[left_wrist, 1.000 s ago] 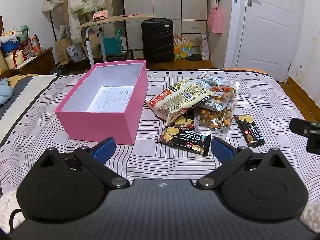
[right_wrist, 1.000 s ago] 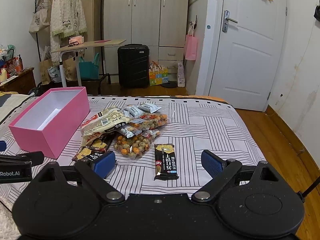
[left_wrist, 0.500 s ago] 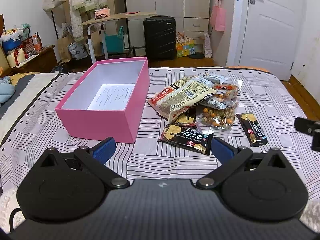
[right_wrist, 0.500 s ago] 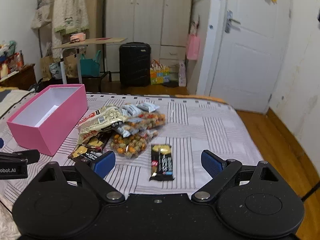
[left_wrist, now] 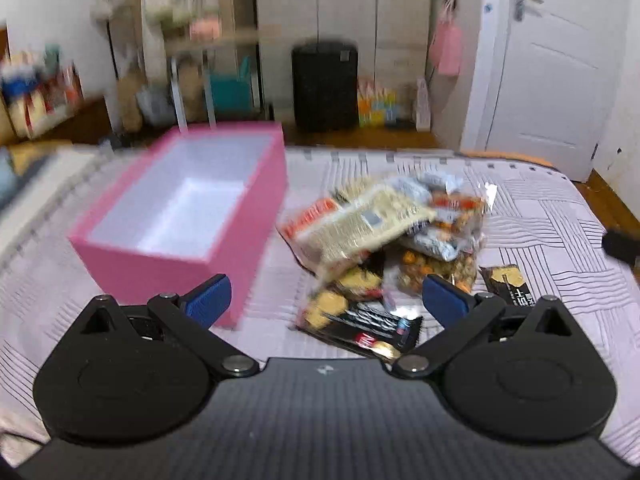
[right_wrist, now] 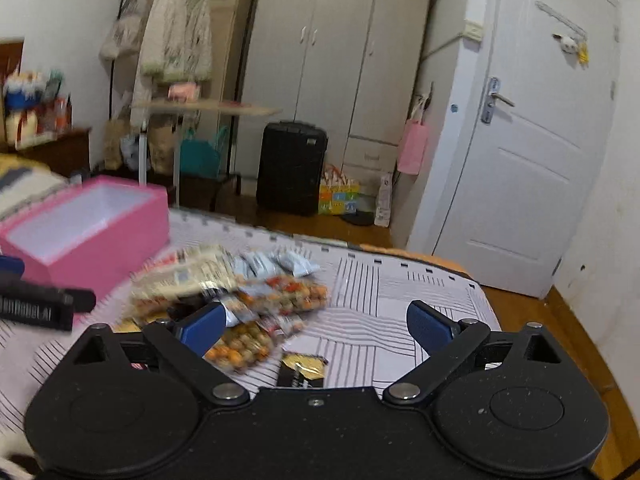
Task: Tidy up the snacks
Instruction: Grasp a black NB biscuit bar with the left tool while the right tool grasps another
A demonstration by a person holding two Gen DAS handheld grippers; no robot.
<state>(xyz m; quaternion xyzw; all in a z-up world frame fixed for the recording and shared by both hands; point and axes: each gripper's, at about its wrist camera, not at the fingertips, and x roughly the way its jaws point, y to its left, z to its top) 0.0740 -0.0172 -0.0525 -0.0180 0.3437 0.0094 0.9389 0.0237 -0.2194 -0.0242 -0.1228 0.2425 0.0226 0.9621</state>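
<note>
An open pink box [left_wrist: 188, 216] with a white inside sits on the striped bed; it also shows in the right wrist view [right_wrist: 84, 228]. To its right lies a pile of snack packets [left_wrist: 384, 228], also in the right wrist view [right_wrist: 240, 288]. A black snack bar [left_wrist: 360, 328] lies in front of the pile between my left fingers. Another black bar [left_wrist: 510, 284] lies apart at the right, and shows in the right wrist view [right_wrist: 302, 370]. My left gripper [left_wrist: 326, 300] is open and empty. My right gripper [right_wrist: 314, 324] is open and empty above the second bar.
The bed's far edge [right_wrist: 400, 256] ends before a wooden floor. A black suitcase [right_wrist: 292, 168], a small table [right_wrist: 208, 110], a wardrobe [right_wrist: 332, 60] and a white door [right_wrist: 532, 160] stand beyond. The left gripper's tip [right_wrist: 44, 304] shows at the left of the right wrist view.
Both grippers have moved forward and lower toward the snack pile. The views are now motion-blurred. The jaws stay open and nothing has been picked up.
</note>
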